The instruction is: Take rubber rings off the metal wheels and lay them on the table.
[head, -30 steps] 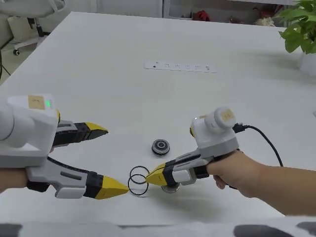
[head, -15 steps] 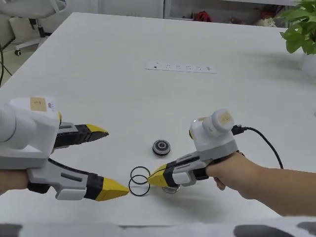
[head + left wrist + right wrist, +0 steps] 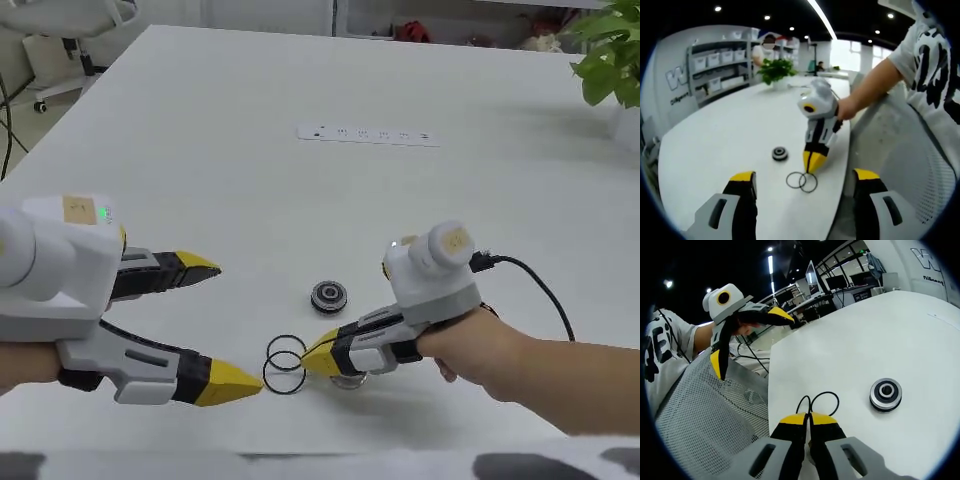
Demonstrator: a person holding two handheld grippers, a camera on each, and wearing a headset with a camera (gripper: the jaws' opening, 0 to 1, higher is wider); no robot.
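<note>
A metal wheel [image 3: 327,295] with a dark rubber ring on it lies flat on the white table [image 3: 300,200]; it shows too in the left gripper view [image 3: 780,153] and the right gripper view [image 3: 885,394]. Two loose black rubber rings [image 3: 285,360] overlap on the table just in front of it. My right gripper [image 3: 312,361] is shut, tips at the rings' [image 3: 822,401] right edge; a pinch cannot be told. A grey metal piece [image 3: 347,381] peeks out beneath it. My left gripper [image 3: 218,322] hovers wide open left of the rings [image 3: 802,181], nothing between its fingers.
A white power strip [image 3: 368,135] lies farther back on the table. A potted plant [image 3: 610,60] stands at the far right corner. The right gripper's black cable [image 3: 530,285] trails to the right. The table's near edge runs just below both grippers.
</note>
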